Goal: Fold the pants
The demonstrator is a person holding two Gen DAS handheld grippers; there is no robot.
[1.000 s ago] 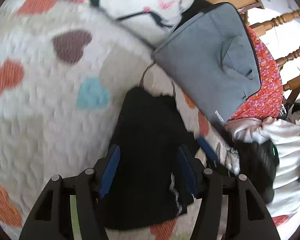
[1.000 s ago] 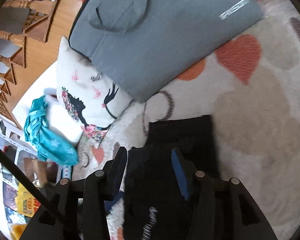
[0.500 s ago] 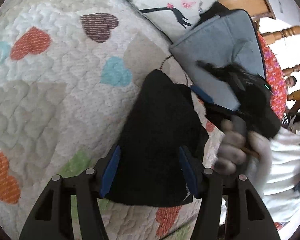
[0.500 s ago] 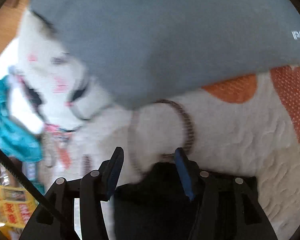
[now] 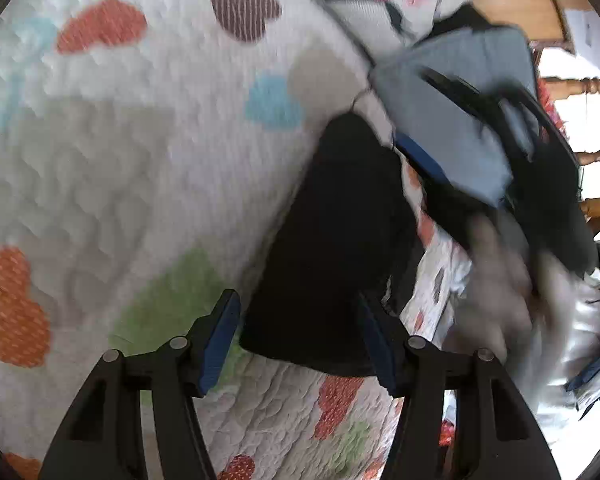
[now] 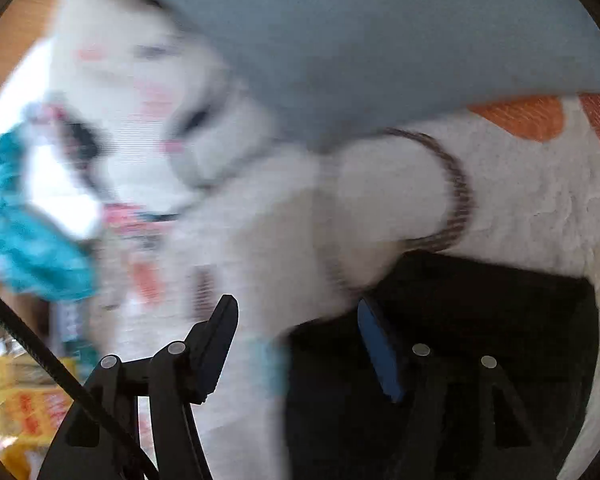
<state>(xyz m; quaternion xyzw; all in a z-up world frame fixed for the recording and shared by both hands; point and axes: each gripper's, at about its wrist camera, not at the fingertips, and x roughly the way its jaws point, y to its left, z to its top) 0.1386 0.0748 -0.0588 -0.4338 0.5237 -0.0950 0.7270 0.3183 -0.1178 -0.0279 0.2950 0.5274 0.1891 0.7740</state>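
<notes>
A white heart-print quilt [image 5: 148,152] carries the folded black pants [image 5: 336,240], a grey bag [image 5: 452,120] and a pillow [image 6: 140,92].

White quilt [image 5: 148,168] with coloured heart patches filled the left and centre of the left wrist view. Grey padded bag [image 5: 456,120] lay at upper right, blurred; it covered the top of the right wrist view. White printed pillow [image 6: 148,92] sat at upper left there, teal cloth [image 6: 24,240] at far left, wooden chair spindles [image 5: 588,86] at right edge.
</notes>
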